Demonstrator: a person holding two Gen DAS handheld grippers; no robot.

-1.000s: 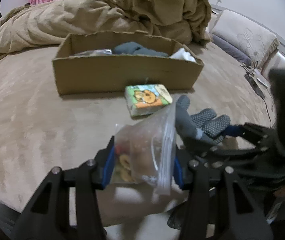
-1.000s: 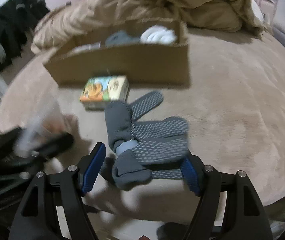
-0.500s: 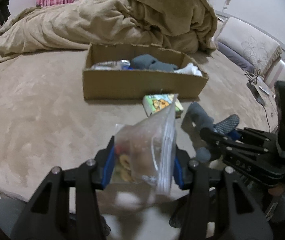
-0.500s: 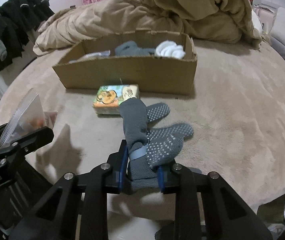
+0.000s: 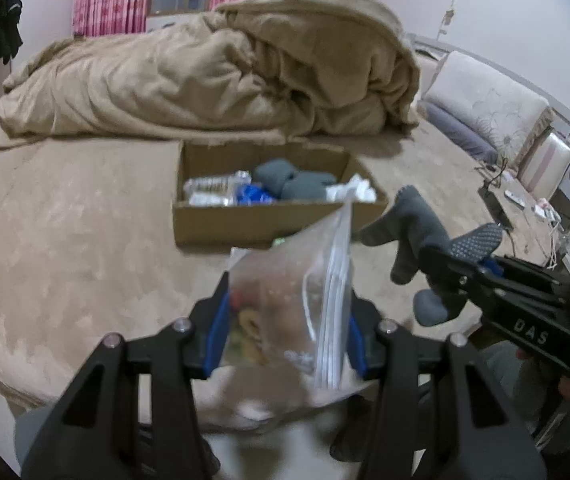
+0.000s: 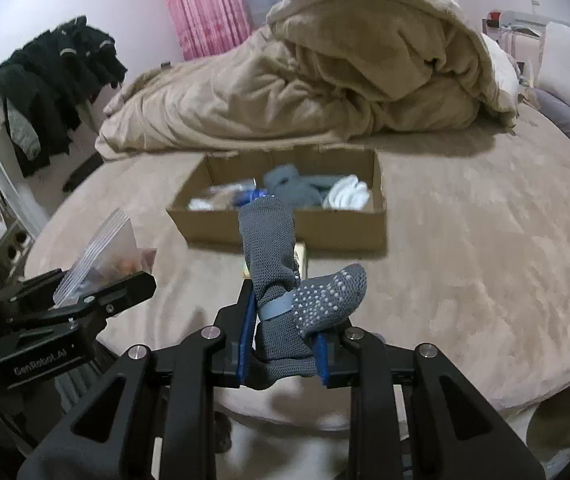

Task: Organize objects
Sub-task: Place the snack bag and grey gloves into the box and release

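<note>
My left gripper (image 5: 285,328) is shut on a clear zip bag of snacks (image 5: 297,300) and holds it above the bed. My right gripper (image 6: 285,344) is shut on a bundle of grey grip socks (image 6: 281,280), also lifted; the socks show in the left wrist view (image 5: 417,240) too. An open cardboard box (image 6: 285,228) lies ahead on the bed, holding a water bottle (image 5: 217,188), grey socks (image 6: 289,188) and white socks (image 6: 347,196). A small colourful packet (image 6: 301,256) is mostly hidden behind the socks.
A heaped tan duvet (image 5: 225,76) lies behind the box. Pillows (image 5: 485,104) sit at the right. Black clothes (image 6: 53,80) hang at the left. The bed edge runs close below both grippers.
My right gripper shut on the grey socks and lifted them off the bed. Both grippers rose, so the box now looks farther and lower.
</note>
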